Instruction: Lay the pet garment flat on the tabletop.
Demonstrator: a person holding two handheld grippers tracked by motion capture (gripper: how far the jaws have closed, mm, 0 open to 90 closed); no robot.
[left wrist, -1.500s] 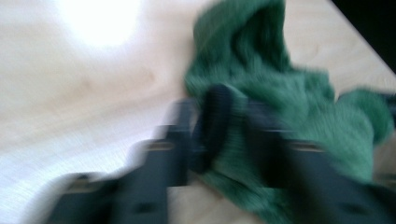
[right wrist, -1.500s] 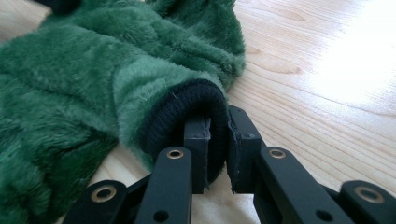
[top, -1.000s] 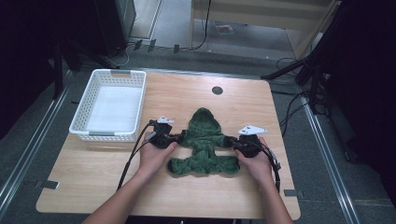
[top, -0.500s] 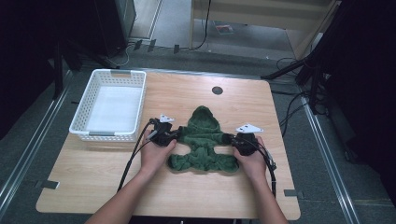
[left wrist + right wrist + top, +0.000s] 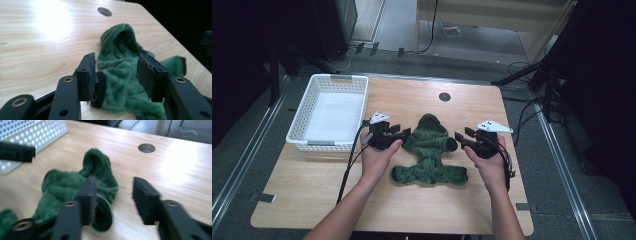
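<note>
High view: on the wooden table (image 5: pixel 412 200), with the white basket (image 5: pixel 302 137) off at ten o'clock, I have the green fleece garment (image 5: pixel 430 150) lying mid-table, long axis running six to twelve with the hood pointing to twelve. My left gripper (image 5: pixel 404 133) stands open around the cuff at nine o'clock, and my right gripper (image 5: pixel 459 137) stands open by the cuff at three. I judge the right jaws could close on air, since that cuff sits partly outside them.
</note>
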